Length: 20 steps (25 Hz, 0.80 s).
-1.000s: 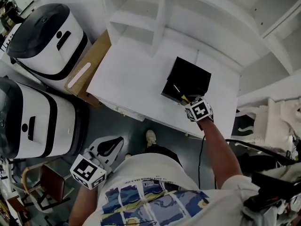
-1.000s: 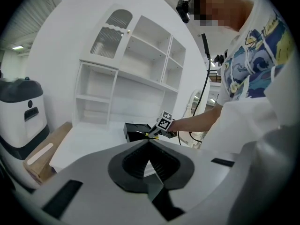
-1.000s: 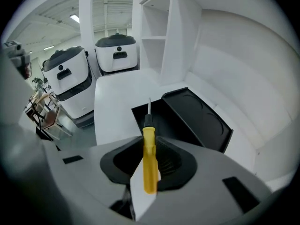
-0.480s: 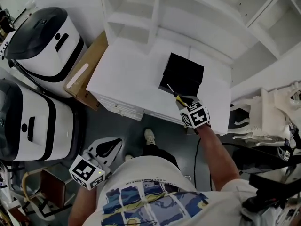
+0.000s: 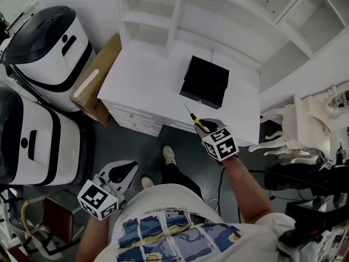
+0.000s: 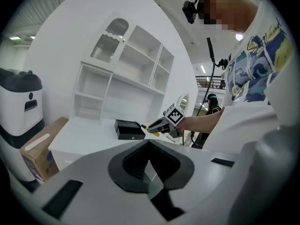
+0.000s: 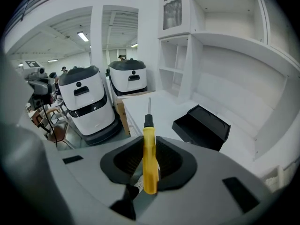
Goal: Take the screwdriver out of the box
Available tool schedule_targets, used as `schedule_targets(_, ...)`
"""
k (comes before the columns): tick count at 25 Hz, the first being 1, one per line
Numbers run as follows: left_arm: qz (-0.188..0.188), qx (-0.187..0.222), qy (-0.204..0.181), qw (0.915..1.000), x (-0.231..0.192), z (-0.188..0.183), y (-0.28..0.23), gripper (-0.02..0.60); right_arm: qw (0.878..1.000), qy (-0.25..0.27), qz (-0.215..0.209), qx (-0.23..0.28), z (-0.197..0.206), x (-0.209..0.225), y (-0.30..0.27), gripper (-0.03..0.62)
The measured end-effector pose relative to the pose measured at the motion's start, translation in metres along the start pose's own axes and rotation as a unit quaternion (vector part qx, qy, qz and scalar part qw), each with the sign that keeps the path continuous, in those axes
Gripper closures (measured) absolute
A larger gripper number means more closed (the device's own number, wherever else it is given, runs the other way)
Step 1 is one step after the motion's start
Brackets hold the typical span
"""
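Note:
The screwdriver (image 5: 197, 123) has a yellow handle and a thin metal shaft, and it points up and away in the right gripper view (image 7: 149, 158). My right gripper (image 5: 204, 126) is shut on its handle and holds it in the air over the white table's (image 5: 142, 86) front edge. The black box (image 5: 204, 82) stands on the table beyond it, apart from the tool (image 7: 202, 127). My left gripper (image 5: 126, 169) hangs low at my left side, away from the table, jaws together and empty (image 6: 149, 168). From there the box (image 6: 127, 129) and the right gripper (image 6: 158, 124) show ahead.
Two white machines with dark tops (image 5: 46, 45) (image 5: 30, 138) stand left of the table, with a cardboard box (image 5: 95, 78) leaning between them and it. White shelving (image 5: 218, 15) rises behind the table. White carved furniture (image 5: 305, 130) is at the right, a chair (image 5: 52, 214) at lower left.
The right gripper has drawn back from the black box toward me and risen, carrying the screwdriver clear of the box. The left gripper has drifted a little lower in the head view.

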<state>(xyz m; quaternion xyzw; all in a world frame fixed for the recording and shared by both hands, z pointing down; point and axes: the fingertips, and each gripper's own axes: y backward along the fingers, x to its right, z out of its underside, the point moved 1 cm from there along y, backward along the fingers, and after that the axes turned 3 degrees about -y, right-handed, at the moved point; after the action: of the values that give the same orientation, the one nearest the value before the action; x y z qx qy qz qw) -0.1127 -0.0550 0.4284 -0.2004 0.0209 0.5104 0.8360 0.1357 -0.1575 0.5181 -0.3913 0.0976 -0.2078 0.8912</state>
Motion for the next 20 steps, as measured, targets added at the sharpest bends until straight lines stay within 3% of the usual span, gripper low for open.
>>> schedule_targets(10, 0.009, 0.002, -0.005, 0.9999, 0.012, 0.016, 0.025, 0.569, 1.0, -0.003, -0.028, 0.008, 0.022, -0.074, 0.021, 0.496)
schedule_targets(20, 0.005, 0.01, 0.0, 0.9999, 0.01, 0.021, 0.042, 0.569, 0.998, 0.018, -0.052, 0.024, 0.011, -0.119, 0.025, 0.496)
